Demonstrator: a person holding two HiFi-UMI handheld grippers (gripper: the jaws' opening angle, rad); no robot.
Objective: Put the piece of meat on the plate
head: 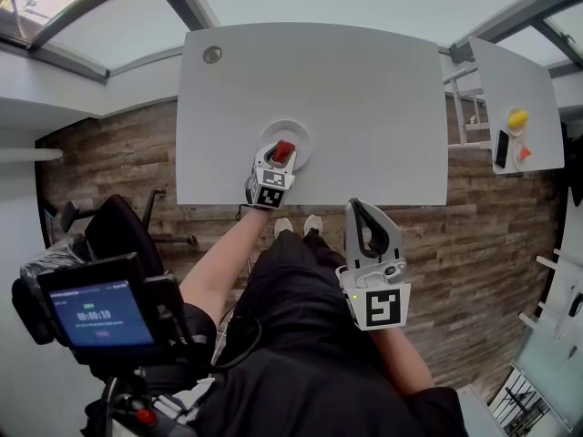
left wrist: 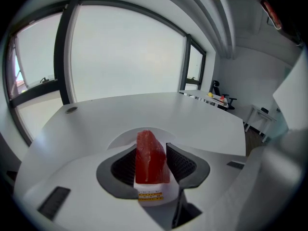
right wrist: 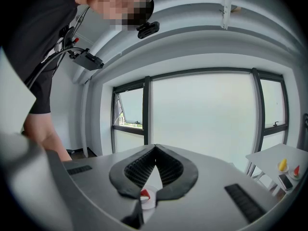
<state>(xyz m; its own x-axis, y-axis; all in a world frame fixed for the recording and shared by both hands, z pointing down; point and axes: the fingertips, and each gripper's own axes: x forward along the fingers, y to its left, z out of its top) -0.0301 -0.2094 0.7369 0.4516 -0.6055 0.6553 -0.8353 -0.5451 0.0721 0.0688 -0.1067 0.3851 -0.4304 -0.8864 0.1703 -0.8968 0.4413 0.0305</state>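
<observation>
Worktop [head: 364,107] open across its far and right stretches; only a small round grommet [head: 212,55] at the far left corner. Near the front edge, plate [head: 301,137] and meat [left wrist: 150,155] fill the space between my left gripper's [head: 281,156] jaws. Right gripper [head: 363,209] hangs off the front edge, well apart.

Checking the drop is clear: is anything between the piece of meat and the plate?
Nothing visible is. The piece of meat stands between the left gripper's fingers, already directly over the white plate.
</observation>
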